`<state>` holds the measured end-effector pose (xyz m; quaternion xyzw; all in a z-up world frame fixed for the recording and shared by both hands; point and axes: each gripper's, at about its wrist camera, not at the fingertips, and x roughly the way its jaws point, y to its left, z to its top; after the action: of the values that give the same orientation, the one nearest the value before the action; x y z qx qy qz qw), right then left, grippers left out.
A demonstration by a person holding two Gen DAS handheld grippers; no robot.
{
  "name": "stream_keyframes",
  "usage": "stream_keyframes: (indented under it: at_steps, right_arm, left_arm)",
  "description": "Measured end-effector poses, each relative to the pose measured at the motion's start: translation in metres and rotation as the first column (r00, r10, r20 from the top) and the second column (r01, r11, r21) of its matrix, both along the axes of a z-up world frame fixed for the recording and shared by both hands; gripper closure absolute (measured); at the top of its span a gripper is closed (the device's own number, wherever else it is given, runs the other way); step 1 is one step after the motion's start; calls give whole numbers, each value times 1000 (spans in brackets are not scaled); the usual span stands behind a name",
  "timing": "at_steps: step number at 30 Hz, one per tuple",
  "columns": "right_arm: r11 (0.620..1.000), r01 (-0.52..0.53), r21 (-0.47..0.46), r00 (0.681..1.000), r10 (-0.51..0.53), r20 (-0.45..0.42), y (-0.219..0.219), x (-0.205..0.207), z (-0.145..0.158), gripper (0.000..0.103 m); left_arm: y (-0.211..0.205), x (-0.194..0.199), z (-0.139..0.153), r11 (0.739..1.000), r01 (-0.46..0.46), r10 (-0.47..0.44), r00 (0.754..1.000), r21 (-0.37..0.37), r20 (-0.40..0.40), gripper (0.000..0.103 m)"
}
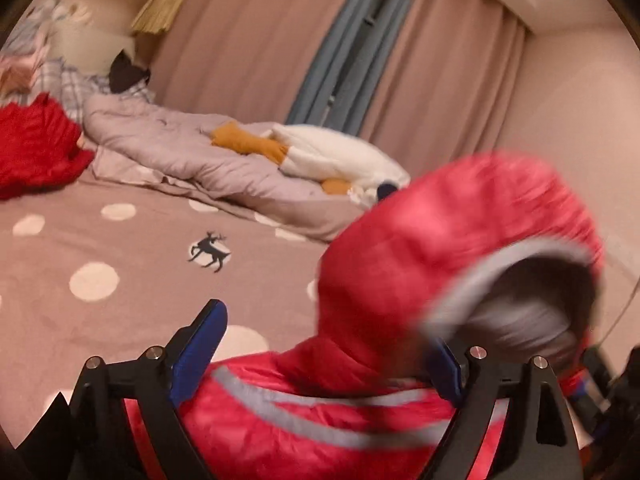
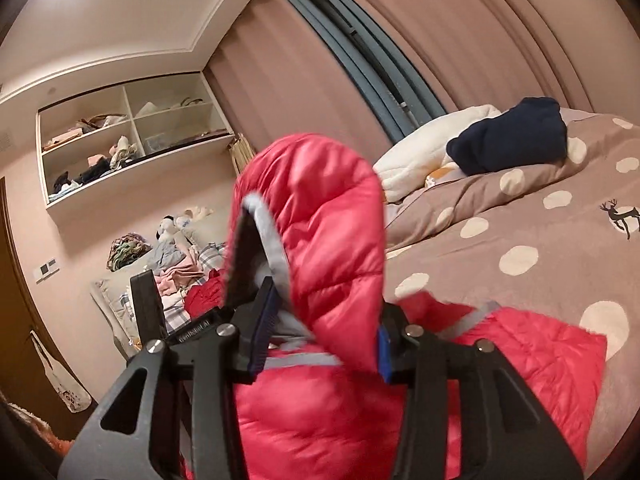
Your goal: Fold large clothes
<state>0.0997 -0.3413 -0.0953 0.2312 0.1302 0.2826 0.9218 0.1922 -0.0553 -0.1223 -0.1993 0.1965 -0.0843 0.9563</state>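
Observation:
A red puffer jacket (image 1: 340,420) with grey trim lies on the spotted bed cover (image 1: 120,320), and its hood (image 1: 460,240) stands up, blurred. In the left wrist view my left gripper (image 1: 326,328) stands wide open around the jacket's collar. Its left pad is clear of the cloth and its right pad sits beside the hood's rim. In the right wrist view the hood (image 2: 320,220) rises between the blue pads of my right gripper (image 2: 324,316). That gripper stands partly open, with its pad faces showing beside the fabric. The jacket's body (image 2: 520,360) spreads to the right.
A rolled grey quilt (image 1: 180,152) and a white and orange plush toy (image 1: 328,152) lie along the curtain side. There is another red garment (image 1: 36,152) at far left and a dark navy garment (image 2: 512,140) on the cover. Loose clothes (image 2: 172,264) are piled near the wall shelves (image 2: 132,132).

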Motion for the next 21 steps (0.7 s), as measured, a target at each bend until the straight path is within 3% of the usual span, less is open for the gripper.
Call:
stream_keyframes:
  at_steps: [3,5,10,11,12,14,21]
  right_arm:
    - [1000,-23,1,1000,23,11,5,-4,2,57]
    - [999,-34,14,999,34,3,6,-1,2,57]
    - [1000,-29,4,997,29,-66,15,0,-8,57]
    - [1000,-15,-10,997,14,-78,17,1,-9,52]
    - [1000,3,-28,996,-6,-88,20,2,-9,39]
    - [998,40,-55,991,-47,-123,26,10,-6,23]
    - [999,34,-7,975,-35,-221,48,31,-15,22]
  left_arm:
    - [13,-15,19,999,-17,21,996,-38,92,14]
    - [21,-18,27,999,-15,19,994,-41,107,14]
    - [34,-8,10,999,-30,30,1000,-31,-10,14]
    - [37,-5,4,999,-31,28,998,-41,-50,14]
    - [39,-1,-1,998,-29,25,996,-51,-84,14]
    - [44,2,-7,997,-47,37,990,-66,-134,14]
    - [51,11,-20,993,-65,41,972,-99,-233,14]
